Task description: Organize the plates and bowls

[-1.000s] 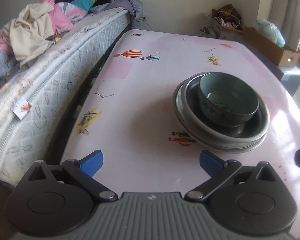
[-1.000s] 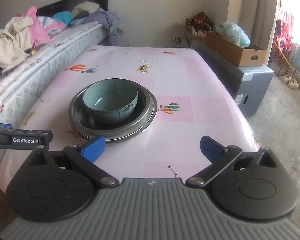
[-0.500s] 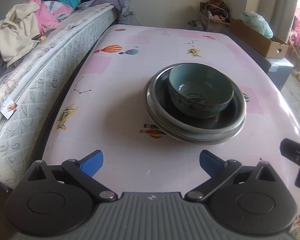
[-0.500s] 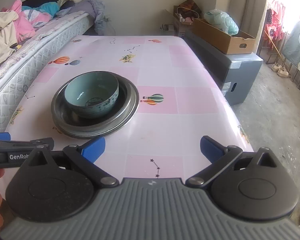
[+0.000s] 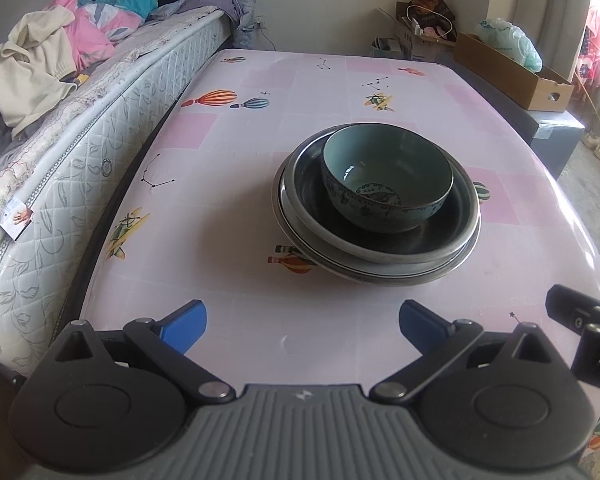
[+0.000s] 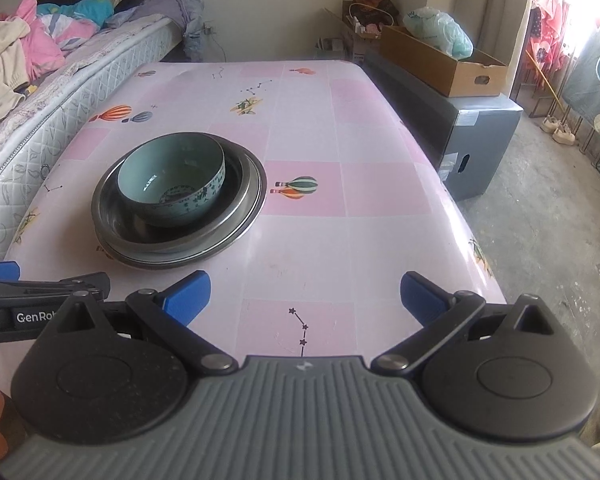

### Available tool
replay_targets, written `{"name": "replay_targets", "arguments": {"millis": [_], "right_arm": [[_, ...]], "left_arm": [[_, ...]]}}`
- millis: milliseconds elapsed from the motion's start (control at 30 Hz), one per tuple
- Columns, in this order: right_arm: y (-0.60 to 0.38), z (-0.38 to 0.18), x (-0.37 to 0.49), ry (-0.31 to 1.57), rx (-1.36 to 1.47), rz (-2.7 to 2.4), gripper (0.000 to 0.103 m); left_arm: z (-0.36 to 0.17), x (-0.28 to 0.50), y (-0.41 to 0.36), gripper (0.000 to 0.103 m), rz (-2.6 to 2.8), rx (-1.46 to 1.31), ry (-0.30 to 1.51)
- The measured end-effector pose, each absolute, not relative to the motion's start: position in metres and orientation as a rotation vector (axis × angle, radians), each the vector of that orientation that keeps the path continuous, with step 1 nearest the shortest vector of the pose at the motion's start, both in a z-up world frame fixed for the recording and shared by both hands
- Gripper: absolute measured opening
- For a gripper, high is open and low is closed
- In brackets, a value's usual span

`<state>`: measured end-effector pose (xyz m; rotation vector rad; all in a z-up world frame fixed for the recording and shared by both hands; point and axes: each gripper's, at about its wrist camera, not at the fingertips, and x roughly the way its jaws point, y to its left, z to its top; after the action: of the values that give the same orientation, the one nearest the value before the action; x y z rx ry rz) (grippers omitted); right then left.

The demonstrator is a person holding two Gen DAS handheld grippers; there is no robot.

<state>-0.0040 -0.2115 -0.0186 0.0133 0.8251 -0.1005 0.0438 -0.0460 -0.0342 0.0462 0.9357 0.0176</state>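
Glazed teal bowl nests in stacked metal plates; both grippers' jaws spread.

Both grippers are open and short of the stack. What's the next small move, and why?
Probably nothing more to stack: the bowl already sits nested in the plates on the table. The left gripper and right gripper are both open and empty, apart from the stack. I'd ease both back a little and stop there.

One bowl — two plates
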Motion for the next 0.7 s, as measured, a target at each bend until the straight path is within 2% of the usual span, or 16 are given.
{"name": "replay_targets", "arguments": {"millis": [700], "right_arm": [[-0.2028, -0.0278, 0.0028, 0.872, 0.016, -0.081, 0.102]], "left_arm": [[-0.0366, 0.0447, -0.0399, 0.103, 0.028, 0.051, 0.94]]}}
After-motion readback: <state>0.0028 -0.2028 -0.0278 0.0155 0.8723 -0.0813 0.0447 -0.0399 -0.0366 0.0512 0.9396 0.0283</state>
